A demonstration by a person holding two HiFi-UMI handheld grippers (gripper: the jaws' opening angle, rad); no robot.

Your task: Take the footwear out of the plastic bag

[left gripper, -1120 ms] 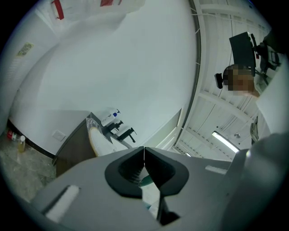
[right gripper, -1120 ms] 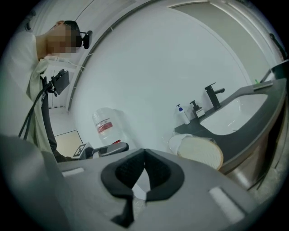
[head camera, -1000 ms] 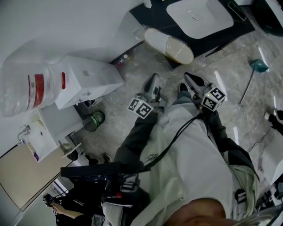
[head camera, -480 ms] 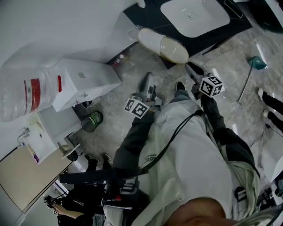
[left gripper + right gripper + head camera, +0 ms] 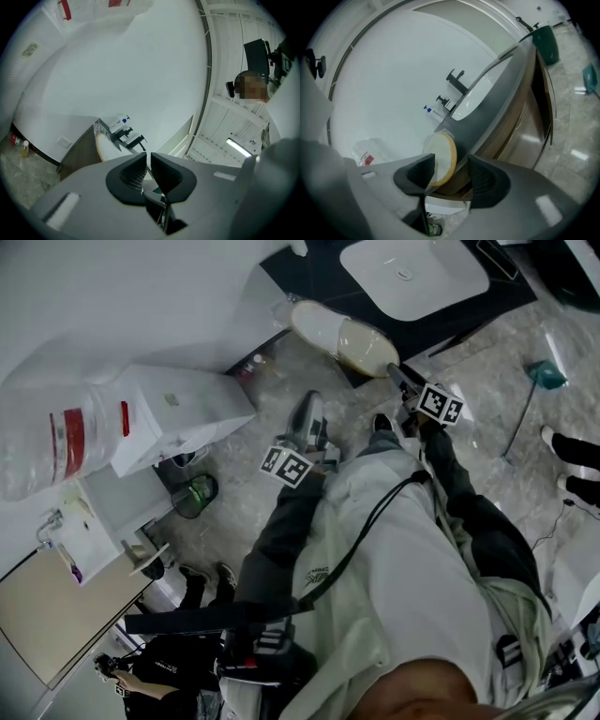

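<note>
Two hand-held grippers [image 5: 311, 399] [image 5: 395, 372], one bagged slipper [image 5: 342, 334], one basin [image 5: 412, 273]

- The footwear [image 5: 345, 336], inside its plastic bag [image 5: 292, 313], lies on the left end of the counter [image 5: 314, 276], left of the basin [image 5: 412, 273].
- The right gripper [image 5: 396, 374] is just beside the footwear's right end.
- The left gripper [image 5: 310, 409] is over the floor [image 5: 487, 418], apart from the footwear.
- At far left, a big bag [image 5: 56, 442] lies on a cabinet [image 5: 187, 413].
- A bin [image 5: 194, 495] stands on the floor below the cabinet.
</note>
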